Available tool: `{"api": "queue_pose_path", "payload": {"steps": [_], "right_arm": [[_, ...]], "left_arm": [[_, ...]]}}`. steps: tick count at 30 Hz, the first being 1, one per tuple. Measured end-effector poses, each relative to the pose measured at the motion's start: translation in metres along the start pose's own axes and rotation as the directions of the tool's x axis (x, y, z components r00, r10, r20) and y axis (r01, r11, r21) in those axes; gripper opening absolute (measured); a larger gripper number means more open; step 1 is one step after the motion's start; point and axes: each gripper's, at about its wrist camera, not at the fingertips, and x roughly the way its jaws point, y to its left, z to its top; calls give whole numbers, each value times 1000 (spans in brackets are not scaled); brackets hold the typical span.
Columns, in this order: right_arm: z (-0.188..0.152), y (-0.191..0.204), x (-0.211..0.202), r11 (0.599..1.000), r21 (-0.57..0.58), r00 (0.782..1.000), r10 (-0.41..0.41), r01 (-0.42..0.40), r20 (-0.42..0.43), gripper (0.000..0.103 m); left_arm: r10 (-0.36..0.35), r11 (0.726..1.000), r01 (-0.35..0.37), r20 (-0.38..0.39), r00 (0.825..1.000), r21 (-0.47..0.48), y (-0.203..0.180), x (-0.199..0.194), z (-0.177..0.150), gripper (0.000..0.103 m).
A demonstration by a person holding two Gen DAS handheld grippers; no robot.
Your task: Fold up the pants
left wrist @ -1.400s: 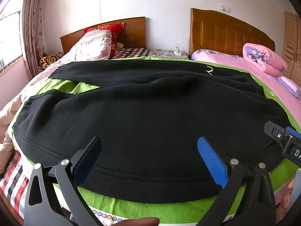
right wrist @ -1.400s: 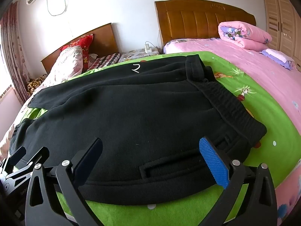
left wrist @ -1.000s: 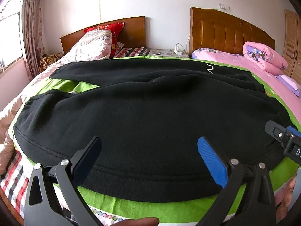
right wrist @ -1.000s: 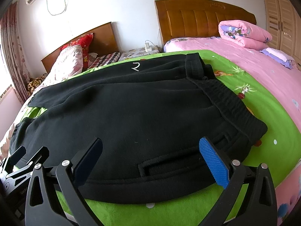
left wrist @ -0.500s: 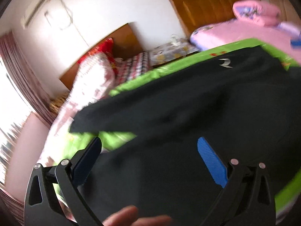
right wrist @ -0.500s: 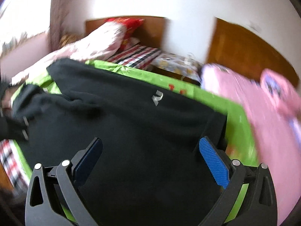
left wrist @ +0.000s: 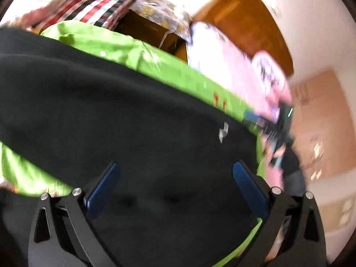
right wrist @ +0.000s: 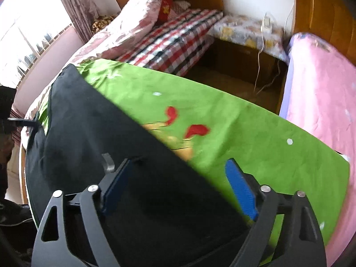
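Note:
The black pants [left wrist: 133, 115] lie spread on the green sheet [left wrist: 169, 73], with a small white logo [left wrist: 223, 131] near their right end. My left gripper [left wrist: 175, 178] hovers open over the middle of the cloth, and nothing sits between its blue pads [left wrist: 247, 184]. In the right wrist view the pants [right wrist: 93, 129] fill the lower left, their far edge running diagonally. My right gripper [right wrist: 178, 178] points down at that edge. Its jaws are closing, the hem lies between them, and the pads do not press on it.
Beyond the green sheet [right wrist: 255, 133] is a dark gap with a nightstand [right wrist: 244, 31] and a hanging charger cable. A plaid blanket [right wrist: 173, 42] and pillows lie at the back left. A pink bed [right wrist: 320, 84] is on the right, a curtained window [right wrist: 33, 26] on the left.
Both views have swung from the pants' near side across to their far edge and now tilt steeply down. The right gripper's jaws stand narrower than before. The left wrist view is blurred.

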Motion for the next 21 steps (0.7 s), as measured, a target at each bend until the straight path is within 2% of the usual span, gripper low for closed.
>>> {"api": "queue_pose_path", "payload": {"steps": [2,4,6,8,9,10,12,14,16,17,19,21], "right_arm": [[4,-18,16,1000,-22,999,15,-16,-52,74],[3,-26,30,998,-45,994,38,-43,-103,68],[-1,-26,28,990,-91,990,96,-106,-104,62],[-8,-20,26,984,-124,987,113,-127,-113,59],[-13,-17,24,980,-138,984,130,-146,-120,53],[-19,-10,23,974,-170,984,129,-149,-122,33],[-26,4,18,974,-198,990,93,-112,-101,20],[-40,32,8,956,-294,997,-26,4,-68,10],[-43,53,-8,936,-331,992,-128,118,-7,10],[-45,60,-20,933,-325,988,-152,156,38,9],[-45,73,-55,931,-295,972,-175,216,159,9],[-50,92,-87,919,-291,947,-191,264,258,8]], "left_arm": [[-38,999,38,-10,999,-36,2,7,22,101],[-49,994,46,-33,998,-99,10,19,45,101],[-50,988,41,-60,997,-146,14,35,66,101],[-61,982,47,-70,996,-182,18,45,78,101],[-73,978,55,-79,994,-202,20,54,86,101],[-78,976,58,-90,993,-212,21,59,88,101],[-87,971,57,-120,989,-230,20,74,96,101],[-85,967,48,-138,987,-251,19,86,100,101],[-79,966,37,-155,985,-256,15,98,104,101],[-80,964,35,-162,984,-263,12,102,106,101],[-100,956,54,-147,984,-287,9,105,110,101],[-93,947,43,-145,985,-318,6,112,116,101]]}}
